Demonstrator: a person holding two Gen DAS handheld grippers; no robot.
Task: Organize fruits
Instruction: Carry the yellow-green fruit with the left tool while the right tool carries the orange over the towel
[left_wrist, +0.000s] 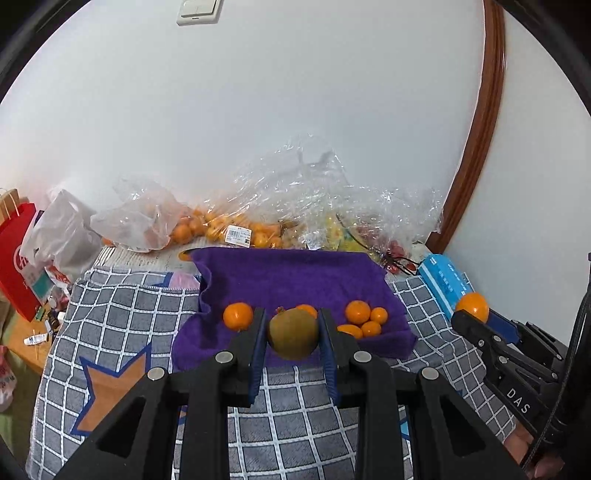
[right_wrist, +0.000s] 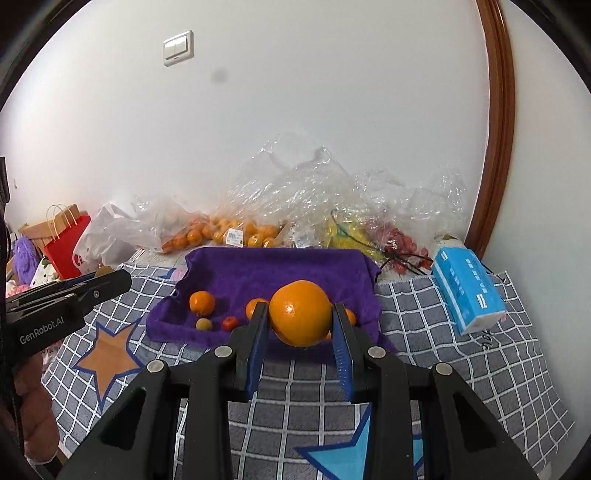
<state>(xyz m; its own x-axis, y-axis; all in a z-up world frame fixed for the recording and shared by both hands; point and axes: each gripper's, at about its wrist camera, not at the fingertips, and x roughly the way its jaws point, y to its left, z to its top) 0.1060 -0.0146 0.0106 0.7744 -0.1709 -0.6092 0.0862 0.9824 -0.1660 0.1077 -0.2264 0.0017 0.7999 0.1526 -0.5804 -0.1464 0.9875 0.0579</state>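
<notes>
My left gripper (left_wrist: 293, 332) is shut on a brownish-green round fruit (left_wrist: 293, 334) and holds it over the near edge of the purple towel (left_wrist: 280, 273). My right gripper (right_wrist: 301, 325) is shut on a large orange (right_wrist: 300, 312) above the same towel (right_wrist: 273, 269); the orange also shows in the left wrist view (left_wrist: 472, 305). Several small oranges (left_wrist: 357, 312) lie on the towel, one (left_wrist: 238, 315) to the left. The right wrist view also shows a small green fruit (right_wrist: 204, 325) and a small red fruit (right_wrist: 229, 323) on the towel.
A checked blanket (left_wrist: 122, 306) with star patterns covers the surface. Clear plastic bags with oranges (left_wrist: 221, 229) and other fruit lie along the white wall. A blue tissue pack (right_wrist: 467, 291) sits to the right. A red paper bag (left_wrist: 16, 254) stands at the left.
</notes>
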